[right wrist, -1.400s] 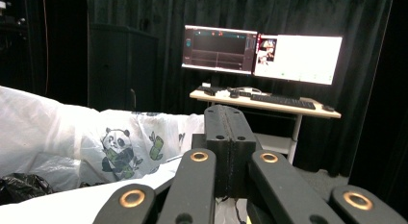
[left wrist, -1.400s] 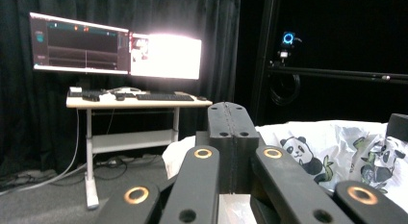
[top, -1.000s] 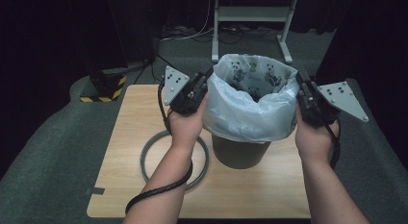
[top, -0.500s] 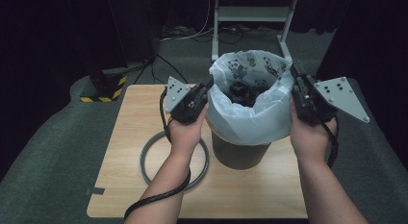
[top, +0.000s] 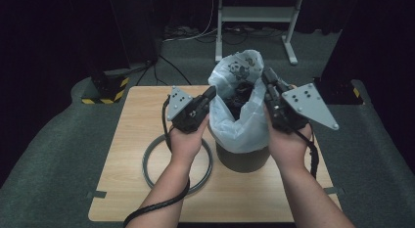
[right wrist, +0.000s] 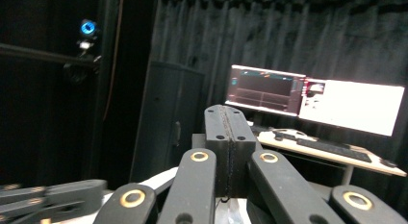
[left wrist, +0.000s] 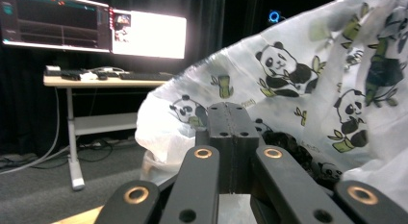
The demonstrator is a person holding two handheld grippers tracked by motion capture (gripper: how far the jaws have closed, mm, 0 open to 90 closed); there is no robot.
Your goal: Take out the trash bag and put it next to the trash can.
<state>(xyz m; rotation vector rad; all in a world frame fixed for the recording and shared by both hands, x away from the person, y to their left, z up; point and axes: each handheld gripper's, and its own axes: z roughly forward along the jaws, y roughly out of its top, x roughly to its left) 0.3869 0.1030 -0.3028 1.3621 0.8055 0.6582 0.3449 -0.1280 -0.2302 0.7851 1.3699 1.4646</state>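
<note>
The panda-print bag (top: 240, 110) sits in a dark round bin (top: 243, 157) that stands upright, a little toward 3 o'clock from the middle of the wooden table (top: 132, 120). The bag's long way runs up and down, and its open mouth points up, pulled narrow between the two grippers. In the left gripper view the bag (left wrist: 308, 89) has pandas and green bamboo on it.

The table stands on grey carpet (top: 44, 159) in a dark room with black curtains. A desk with bright screens (right wrist: 317, 99) stands far off.

A grey ring (top: 151, 157) lies flat on the table at 9 o'clock from the bin.

The left gripper (top: 209, 94) has its jaws pressed tight together at the bag's 9 o'clock edge. The right gripper (top: 268, 76) also has its jaws tight together, at the 3 o'clock edge. I cannot tell if either one pinches the plastic.
</note>
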